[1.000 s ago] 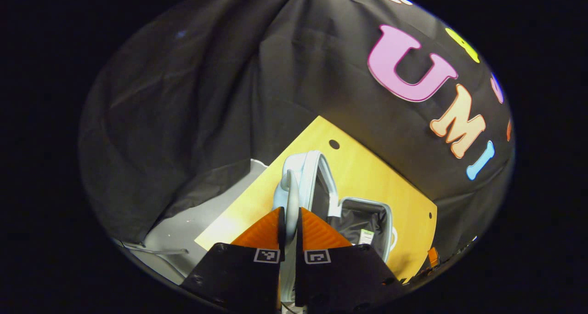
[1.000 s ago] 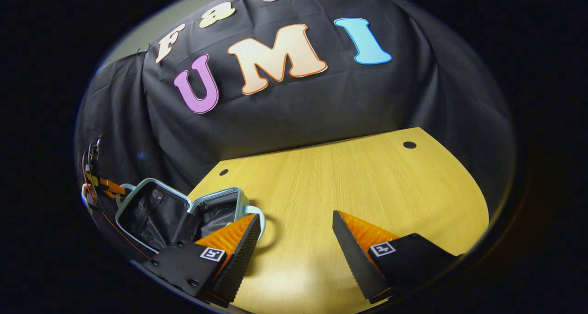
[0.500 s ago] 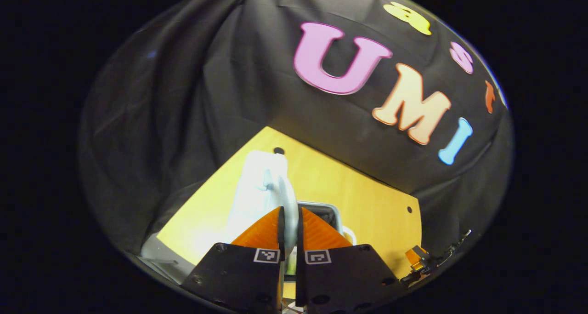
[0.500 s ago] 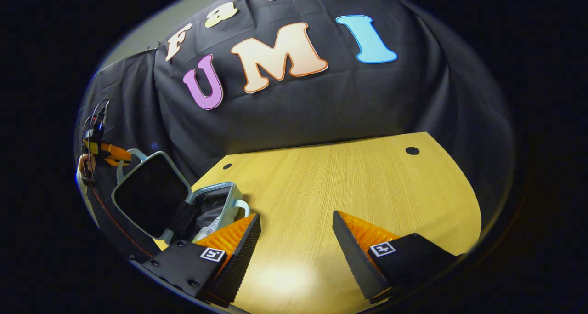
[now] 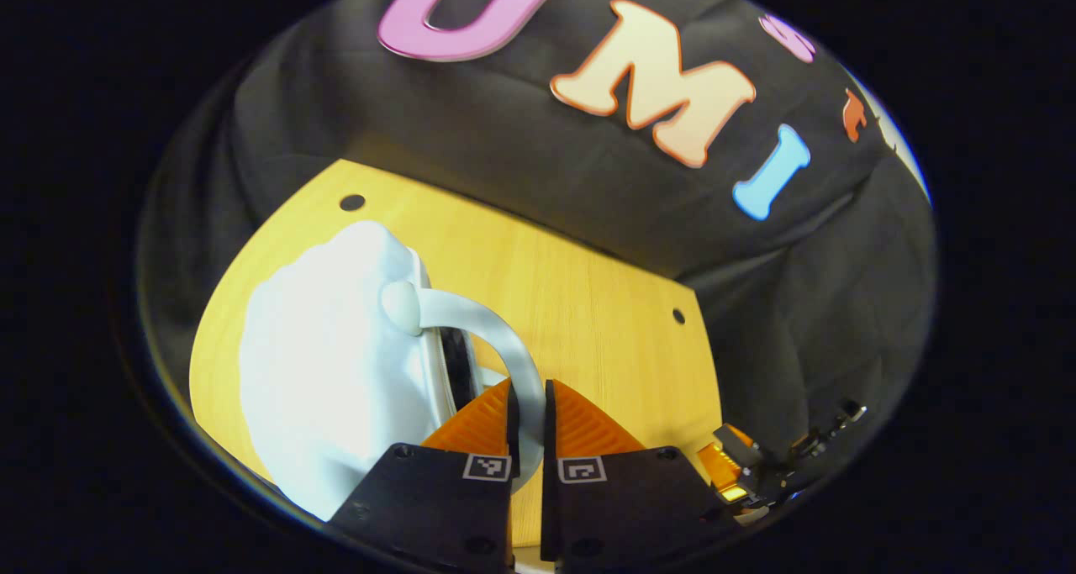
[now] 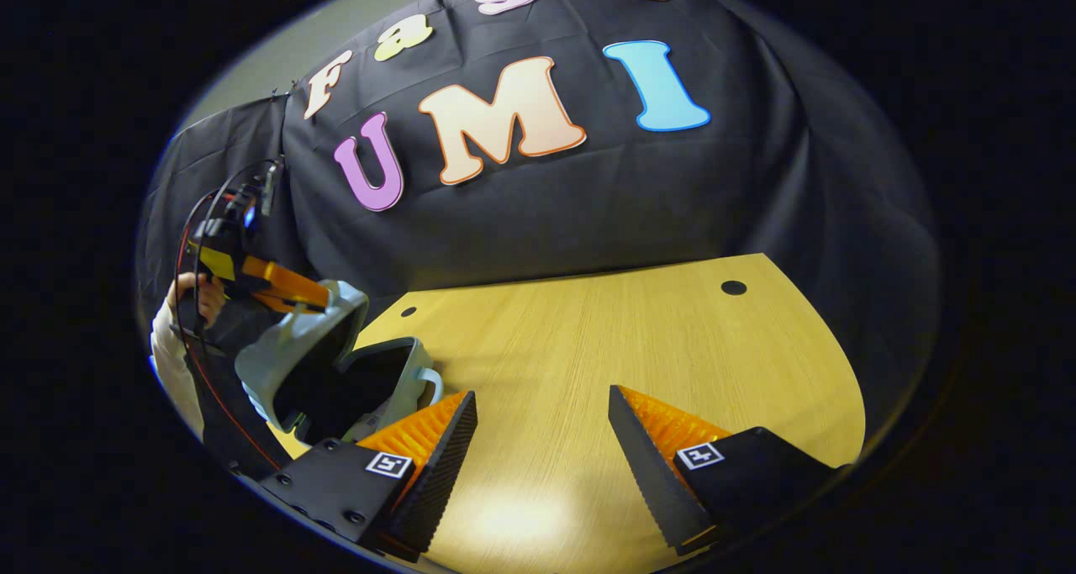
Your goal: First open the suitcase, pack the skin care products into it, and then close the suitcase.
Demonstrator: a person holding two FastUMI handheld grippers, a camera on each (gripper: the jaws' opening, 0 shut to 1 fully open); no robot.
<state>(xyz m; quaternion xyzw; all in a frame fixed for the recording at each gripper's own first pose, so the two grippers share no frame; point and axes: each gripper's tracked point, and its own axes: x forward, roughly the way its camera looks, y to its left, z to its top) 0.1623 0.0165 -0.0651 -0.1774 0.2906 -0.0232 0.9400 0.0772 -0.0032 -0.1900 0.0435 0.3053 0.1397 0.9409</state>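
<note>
A pale blue-grey hard-shell suitcase (image 6: 336,372) sits near the bench's (image 6: 588,372) left front corner, half shut: its lid (image 5: 328,372) tilts over the dark-lined base (image 6: 395,381), with the lid's curved handle (image 5: 496,347) pinched in the left claw (image 5: 528,406).

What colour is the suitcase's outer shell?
Pale, whitish blue. The suitcase shell shows best in the left gripper view, lit bright; its lining looks black.

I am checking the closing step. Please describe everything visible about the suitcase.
The suitcase is small, pale blue-white, hard-shelled and dark inside. It stands at the wooden table's left end, lid tilted half shut over the base. The left hand-held gripper pinches the lid's curved handle.
</note>
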